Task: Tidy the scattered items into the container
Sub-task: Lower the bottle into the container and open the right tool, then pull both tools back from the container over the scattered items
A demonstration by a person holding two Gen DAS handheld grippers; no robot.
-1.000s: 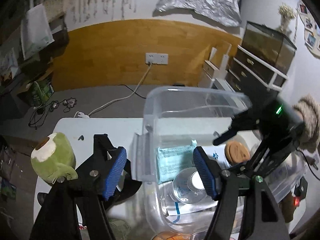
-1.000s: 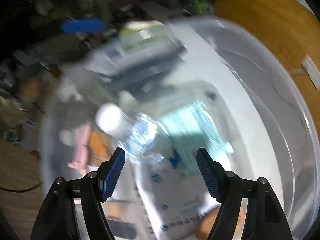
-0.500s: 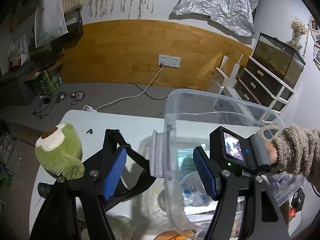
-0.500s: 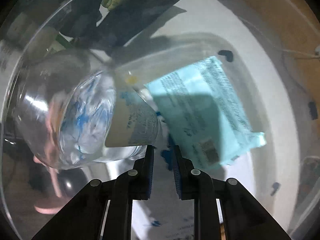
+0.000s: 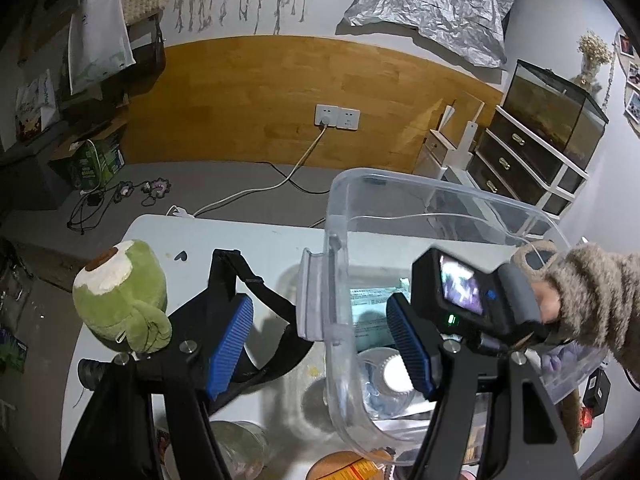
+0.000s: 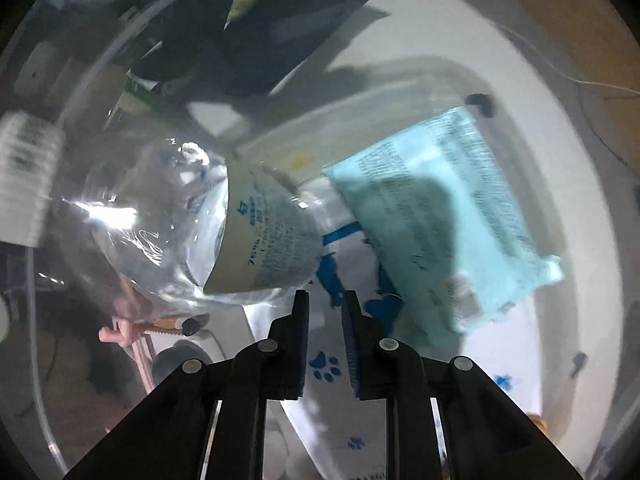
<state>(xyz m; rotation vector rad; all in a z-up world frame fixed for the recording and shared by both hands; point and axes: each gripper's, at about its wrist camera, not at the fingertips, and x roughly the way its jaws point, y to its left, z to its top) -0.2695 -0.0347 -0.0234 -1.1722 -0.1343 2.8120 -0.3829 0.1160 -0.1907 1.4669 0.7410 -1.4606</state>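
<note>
Hovering inside the clear container (image 5: 448,200), the right hand-held gripper (image 6: 326,300) is nearly closed, empty; left hand-held gripper (image 5: 320,344) gapes wide.

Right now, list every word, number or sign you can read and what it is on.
Nothing reads clearly.
Bottle label: small print, too blurred; perhaps "75%".
Blue packet: lines of print, too blurred.
White bag: blue paw prints, no words.
Orange lid: label too small.

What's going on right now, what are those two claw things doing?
Left tool open, empty, astride the clear bin wall. Right tool nearly shut, empty, inside bin. Bottle and teal packet in. Green plush outside.
</note>
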